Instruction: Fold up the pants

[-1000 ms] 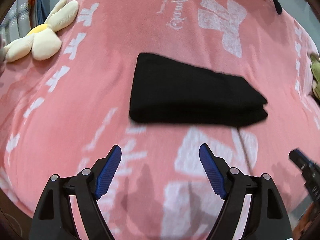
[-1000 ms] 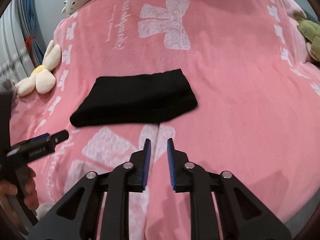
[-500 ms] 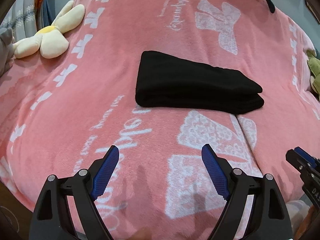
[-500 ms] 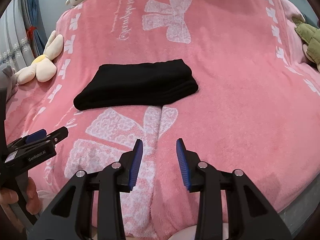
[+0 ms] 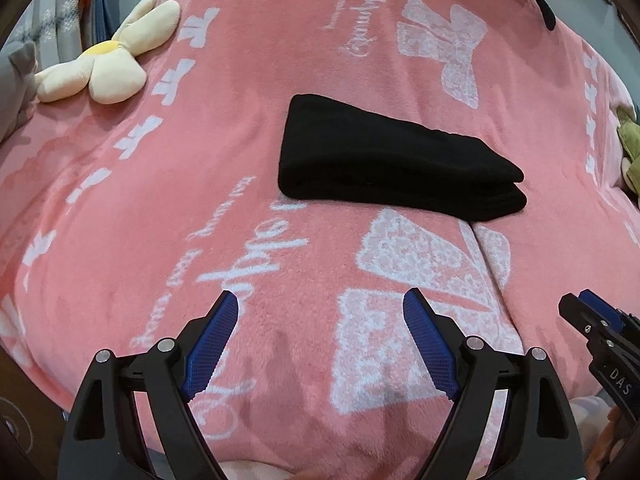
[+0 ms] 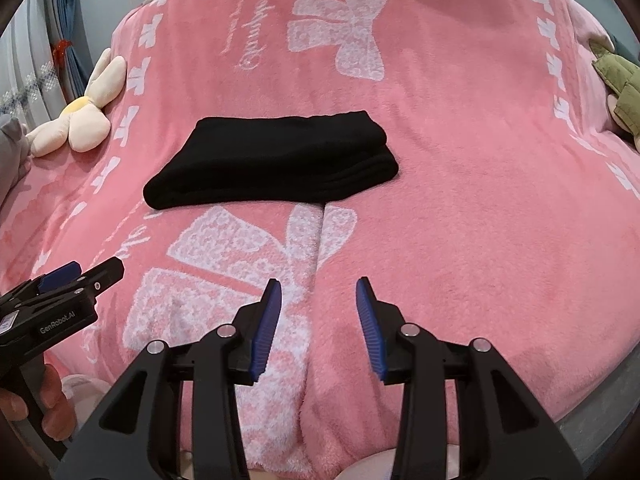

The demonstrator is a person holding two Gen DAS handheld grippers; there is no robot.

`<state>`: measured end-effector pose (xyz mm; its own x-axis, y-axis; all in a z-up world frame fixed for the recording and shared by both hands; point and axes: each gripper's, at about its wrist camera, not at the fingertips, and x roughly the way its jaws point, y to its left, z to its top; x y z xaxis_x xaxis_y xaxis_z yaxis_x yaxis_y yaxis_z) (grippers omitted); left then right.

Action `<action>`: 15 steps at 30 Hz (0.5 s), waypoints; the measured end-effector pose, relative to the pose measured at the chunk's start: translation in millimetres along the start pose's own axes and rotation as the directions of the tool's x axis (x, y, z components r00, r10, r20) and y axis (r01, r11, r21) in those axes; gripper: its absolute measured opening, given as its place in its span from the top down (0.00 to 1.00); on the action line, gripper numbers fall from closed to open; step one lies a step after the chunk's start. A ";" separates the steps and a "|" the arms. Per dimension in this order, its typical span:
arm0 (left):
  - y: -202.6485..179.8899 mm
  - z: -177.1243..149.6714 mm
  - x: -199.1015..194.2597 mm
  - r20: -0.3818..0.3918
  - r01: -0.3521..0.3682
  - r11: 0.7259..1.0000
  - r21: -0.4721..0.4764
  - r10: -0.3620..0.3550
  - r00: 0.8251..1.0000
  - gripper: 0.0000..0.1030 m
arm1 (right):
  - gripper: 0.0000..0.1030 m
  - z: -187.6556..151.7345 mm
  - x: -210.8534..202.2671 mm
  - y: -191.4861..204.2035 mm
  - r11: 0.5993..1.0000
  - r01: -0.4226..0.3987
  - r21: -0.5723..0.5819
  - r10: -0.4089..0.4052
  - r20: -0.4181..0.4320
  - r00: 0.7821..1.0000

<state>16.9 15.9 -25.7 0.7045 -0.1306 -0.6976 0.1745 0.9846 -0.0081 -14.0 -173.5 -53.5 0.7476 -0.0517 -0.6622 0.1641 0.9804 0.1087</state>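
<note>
Pink blanket (image 6: 460,208) under folded pants (image 6: 276,164), right gripper (image 6: 318,320) fingers wider apart than before, left gripper (image 5: 320,340) unchanged, spread.

Left gripper (image 5: 320,312) fingers spread wide; right gripper (image 6: 318,300) fingers parted, both empty.

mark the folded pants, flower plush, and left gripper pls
folded pants (image 6: 276,160), right wrist view, middle of top layer
flower plush (image 5: 104,68), left wrist view, yellow centre and petals
left gripper (image 5: 320,316), left wrist view, midway between open fingertips
</note>
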 end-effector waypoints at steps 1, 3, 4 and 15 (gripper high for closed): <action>-0.3 -0.5 -0.4 0.002 0.000 1.000 0.000 0.000 1.000 0.20 | 0.64 -0.1 0.4 0.1 1.000 0.000 0.000 0.000 -0.003 1.000; -1.9 -1.2 -0.2 0.003 -0.008 1.000 0.005 0.008 1.000 0.20 | 0.64 0.6 0.6 -0.4 1.000 0.000 -0.002 0.000 -0.004 1.000; -1.2 -1.1 -0.5 0.002 -0.006 1.000 0.007 0.006 1.000 0.20 | 0.63 0.9 0.9 -0.8 1.000 -0.002 -0.003 0.002 -0.005 1.000; -3.7 -1.6 -2.9 0.008 0.003 1.000 0.017 -0.003 1.000 0.20 | 0.63 0.7 0.3 1.0 1.000 0.003 -0.005 -0.003 -0.006 1.000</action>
<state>13.1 12.8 -24.8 0.7093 -0.1343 -0.6919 0.1884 0.9821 0.0025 -13.1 -172.7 -53.1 0.7428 -0.0538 -0.6673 0.1634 0.9812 0.1028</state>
